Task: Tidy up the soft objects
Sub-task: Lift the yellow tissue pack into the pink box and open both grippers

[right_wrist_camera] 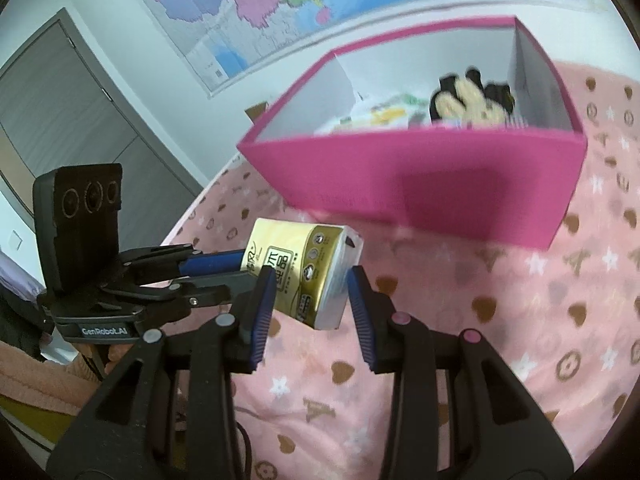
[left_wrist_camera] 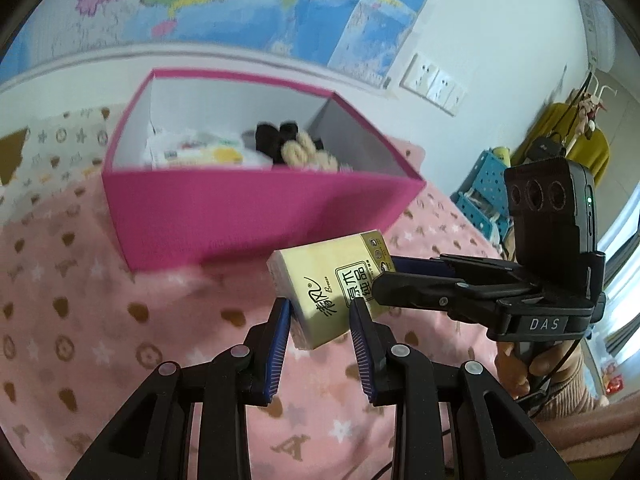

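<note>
Here we are holding a yellow tissue pack (left_wrist_camera: 332, 280) up off the pink patterned blanket (left_wrist_camera: 80, 320) with both tools at once. Our left hand-held gripper (left_wrist_camera: 320, 312) is clamping the near end of the pack between its blue pads, the jaws standing fairly narrow. Our right hand-held gripper (right_wrist_camera: 312, 284) is coming at the same pack from the other side; in its own view the pack (right_wrist_camera: 308, 268) is sitting between the two blue fingers, the left pad touching the wrapper, while we cannot tell whether the right pad is pressing on the white end or standing just clear of it. In the left view that gripper's upper finger is lying along the pack's right edge.

Beyond the pack, an open pink box (left_wrist_camera: 248, 216) is standing on the blanket. Inside it, a white packet with coloured print (left_wrist_camera: 196, 152) is lying to the left and a black-and-cream plush toy (left_wrist_camera: 292, 148) beside it. A wall map (right_wrist_camera: 260, 4) is hanging behind
</note>
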`<action>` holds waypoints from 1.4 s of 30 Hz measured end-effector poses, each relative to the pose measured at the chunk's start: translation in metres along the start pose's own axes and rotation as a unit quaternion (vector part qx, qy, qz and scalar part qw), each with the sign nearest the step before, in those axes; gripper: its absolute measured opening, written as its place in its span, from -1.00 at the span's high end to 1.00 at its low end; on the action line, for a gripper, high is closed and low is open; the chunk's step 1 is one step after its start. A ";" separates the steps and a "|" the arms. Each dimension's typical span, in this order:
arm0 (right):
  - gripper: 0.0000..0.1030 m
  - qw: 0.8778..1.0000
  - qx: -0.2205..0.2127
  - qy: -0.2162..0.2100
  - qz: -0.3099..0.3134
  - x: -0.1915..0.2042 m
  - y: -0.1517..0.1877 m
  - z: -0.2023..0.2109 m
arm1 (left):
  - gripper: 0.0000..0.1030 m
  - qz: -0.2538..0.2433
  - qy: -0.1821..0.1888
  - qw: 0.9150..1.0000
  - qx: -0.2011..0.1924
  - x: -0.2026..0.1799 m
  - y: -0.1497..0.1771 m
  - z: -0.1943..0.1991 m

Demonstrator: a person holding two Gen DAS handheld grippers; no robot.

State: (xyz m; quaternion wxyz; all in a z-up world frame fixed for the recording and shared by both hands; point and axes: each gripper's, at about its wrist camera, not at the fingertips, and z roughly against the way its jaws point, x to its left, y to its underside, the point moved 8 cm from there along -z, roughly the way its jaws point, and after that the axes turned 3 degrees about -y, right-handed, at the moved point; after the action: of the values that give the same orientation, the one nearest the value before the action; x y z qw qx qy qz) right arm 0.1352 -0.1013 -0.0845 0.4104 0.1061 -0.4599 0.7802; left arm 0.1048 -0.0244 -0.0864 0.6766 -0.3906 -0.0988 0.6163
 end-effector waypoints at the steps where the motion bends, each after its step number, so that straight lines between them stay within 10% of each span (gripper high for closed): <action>1: 0.22 1.000 -0.005 0.001 0.004 0.001 -0.004 0.001 | 0.43 -0.002 -0.001 1.000 -0.005 0.000 -0.005 0.002; 18: 0.21 0.997 -0.064 0.007 0.038 0.003 -0.085 0.002 | 0.43 -0.031 -0.053 0.996 -0.065 0.016 -0.081 0.006; 42: 0.21 0.999 -0.031 0.023 -0.009 -0.037 -0.117 -0.055 | 0.42 0.026 -0.088 0.996 -0.023 0.073 -0.096 -0.049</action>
State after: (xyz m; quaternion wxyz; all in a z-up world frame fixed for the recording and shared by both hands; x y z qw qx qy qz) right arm 0.2570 -0.0485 -0.0609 0.4310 0.0795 -0.4737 0.7639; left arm 0.2238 0.0285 -0.0827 0.6400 -0.3526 -0.1620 0.6632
